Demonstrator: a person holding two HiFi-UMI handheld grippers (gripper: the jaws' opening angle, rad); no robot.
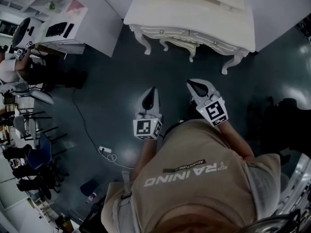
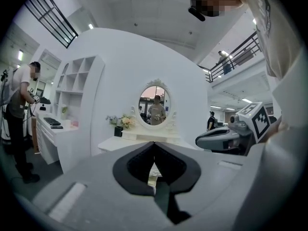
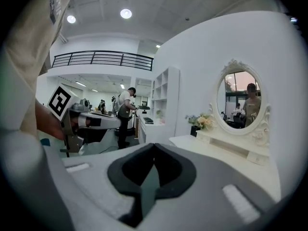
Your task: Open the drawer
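- left gripper (image 1: 151, 93): jaws pressed together, empty
- right gripper (image 1: 195, 86): same deal, shut tight
- drawer (image 1: 171, 33) sits closed in the white dressing table (image 1: 194, 8) front, well ahead of both (neither touches it)

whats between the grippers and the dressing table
Only bare dark floor, seen in the head view, separates the left gripper and right gripper from the dressing table.
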